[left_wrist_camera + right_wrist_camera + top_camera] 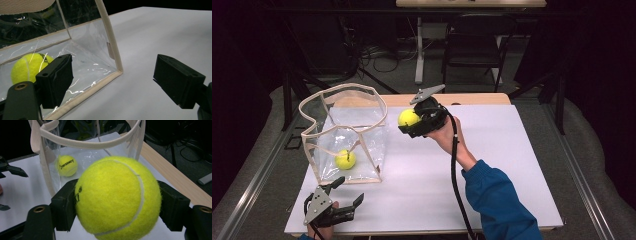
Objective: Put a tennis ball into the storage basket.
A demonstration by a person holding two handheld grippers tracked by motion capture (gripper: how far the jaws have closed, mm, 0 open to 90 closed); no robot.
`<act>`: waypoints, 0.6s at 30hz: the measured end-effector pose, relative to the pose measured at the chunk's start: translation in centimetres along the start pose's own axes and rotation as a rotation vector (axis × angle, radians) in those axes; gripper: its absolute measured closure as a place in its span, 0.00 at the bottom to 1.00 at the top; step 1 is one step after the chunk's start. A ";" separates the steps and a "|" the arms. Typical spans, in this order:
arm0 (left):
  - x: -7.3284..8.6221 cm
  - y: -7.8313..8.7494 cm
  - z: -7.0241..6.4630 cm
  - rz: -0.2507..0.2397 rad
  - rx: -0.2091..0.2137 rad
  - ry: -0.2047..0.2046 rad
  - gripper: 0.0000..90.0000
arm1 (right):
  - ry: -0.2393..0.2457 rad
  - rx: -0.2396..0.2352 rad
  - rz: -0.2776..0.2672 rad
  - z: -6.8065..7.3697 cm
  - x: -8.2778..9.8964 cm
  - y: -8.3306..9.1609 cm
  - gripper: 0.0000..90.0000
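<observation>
- We take the clear bag (347,135) as our landmark: it stands upright on the white table (492,165), its cream-trimmed mouth open upward.
- The table spreads wide and bare to the right of the bag and in front of it.
- Our right gripper (414,121) hangs in the air just right of the bag's rim, about level with the mouth. Its jaws pinch a tennis ball (408,118), one jaw on each side, as the right gripper view shows plainly.
- Our left gripper (343,197) rests low at the near front of the bag, jaws spread wide with nothing between them; in the left gripper view one jaw sits close against the bag's clear front wall.
- A second tennis ball (345,159) lies on the bag's floor, toward its front.
- We judge the aim is to drop the held ball in. What counts is that the mouth lies to the left of the claw, so the right hand, the nearer one, would carry the ball leftward over the rim before letting go.
</observation>
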State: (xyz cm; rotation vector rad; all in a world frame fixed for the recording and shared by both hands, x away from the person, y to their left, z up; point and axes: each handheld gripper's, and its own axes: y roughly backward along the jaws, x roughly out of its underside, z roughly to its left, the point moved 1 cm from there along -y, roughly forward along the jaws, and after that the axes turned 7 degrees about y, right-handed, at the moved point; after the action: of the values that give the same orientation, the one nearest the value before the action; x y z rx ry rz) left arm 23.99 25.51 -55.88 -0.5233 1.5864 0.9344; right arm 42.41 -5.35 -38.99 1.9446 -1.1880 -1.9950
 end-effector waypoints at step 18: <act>0.0 0.0 0.0 -0.005 0.001 0.006 0.18 | 0.025 -0.005 -0.017 0.5 -1.5 0.1 0.29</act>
State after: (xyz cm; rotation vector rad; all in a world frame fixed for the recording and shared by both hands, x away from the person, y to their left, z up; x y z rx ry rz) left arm 23.96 25.50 -55.84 -0.5297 1.5897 0.9288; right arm 42.18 -4.31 -37.85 1.9783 -1.1636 -1.9742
